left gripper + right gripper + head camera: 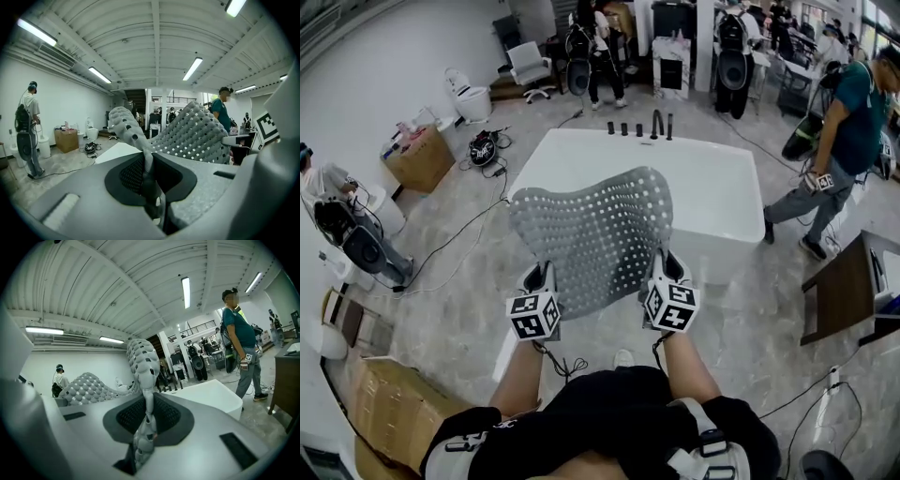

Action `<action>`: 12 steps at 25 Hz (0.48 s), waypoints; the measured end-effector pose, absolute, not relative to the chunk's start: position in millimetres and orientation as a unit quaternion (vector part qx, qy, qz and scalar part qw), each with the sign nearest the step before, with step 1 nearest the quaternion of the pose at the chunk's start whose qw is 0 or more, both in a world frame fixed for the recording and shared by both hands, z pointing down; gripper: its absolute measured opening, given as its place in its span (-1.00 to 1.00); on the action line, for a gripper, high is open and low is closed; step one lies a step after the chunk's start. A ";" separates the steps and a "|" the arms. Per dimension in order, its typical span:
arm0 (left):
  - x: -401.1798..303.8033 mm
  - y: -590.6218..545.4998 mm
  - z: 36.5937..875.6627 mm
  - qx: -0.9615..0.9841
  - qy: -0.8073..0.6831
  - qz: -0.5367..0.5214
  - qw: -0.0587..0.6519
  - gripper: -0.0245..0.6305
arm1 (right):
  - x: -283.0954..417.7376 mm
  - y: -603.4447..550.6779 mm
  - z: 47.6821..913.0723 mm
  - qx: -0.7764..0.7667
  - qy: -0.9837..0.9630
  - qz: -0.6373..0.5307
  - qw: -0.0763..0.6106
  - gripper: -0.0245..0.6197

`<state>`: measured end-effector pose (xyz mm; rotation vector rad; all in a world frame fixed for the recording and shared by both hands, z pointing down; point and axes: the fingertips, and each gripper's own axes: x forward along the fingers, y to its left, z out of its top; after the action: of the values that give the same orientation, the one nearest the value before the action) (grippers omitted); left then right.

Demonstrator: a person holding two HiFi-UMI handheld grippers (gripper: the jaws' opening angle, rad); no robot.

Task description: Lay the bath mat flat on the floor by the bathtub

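A grey perforated bath mat (595, 234) hangs in the air in front of me, its far edge curling over the white bathtub (712, 178). My left gripper (540, 286) is shut on the mat's near left corner, and my right gripper (666, 279) is shut on its near right corner. In the left gripper view the mat (187, 136) rises out of the closed jaws and spreads rightward. The right gripper view shows the mat's edge (143, 366) pinched between the pads and standing upright, with the rest of it sagging to the left.
Black taps (642, 127) line the tub's far rim. A person (839, 141) walks at the right beside a dark wooden table (848, 286). Cables (450, 244) trail over the floor at left, near a cardboard box (422, 159). More people stand at the back.
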<state>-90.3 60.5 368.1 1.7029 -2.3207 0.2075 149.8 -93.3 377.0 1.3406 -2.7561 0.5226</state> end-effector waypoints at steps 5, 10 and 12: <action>-118.5 5.8 374.1 0.584 -0.794 0.061 0.156 -0.79 | 131.3 -143.5 382.1 0.436 -0.882 0.176 0.024 -0.82; -135.9 -44.8 375.3 0.592 -0.788 0.065 0.155 -0.79 | 116.2 -190.4 383.1 0.441 -0.879 0.178 0.028 -0.82; -138.8 -60.0 376.5 0.599 -0.783 0.069 0.153 -0.80 | 112.5 -204.0 384.3 0.445 -0.877 0.179 0.030 -0.82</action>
<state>-138.8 -60.0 376.5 1.7173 -2.2459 0.1968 112.5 -204.0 384.3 1.3715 -2.7032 0.5527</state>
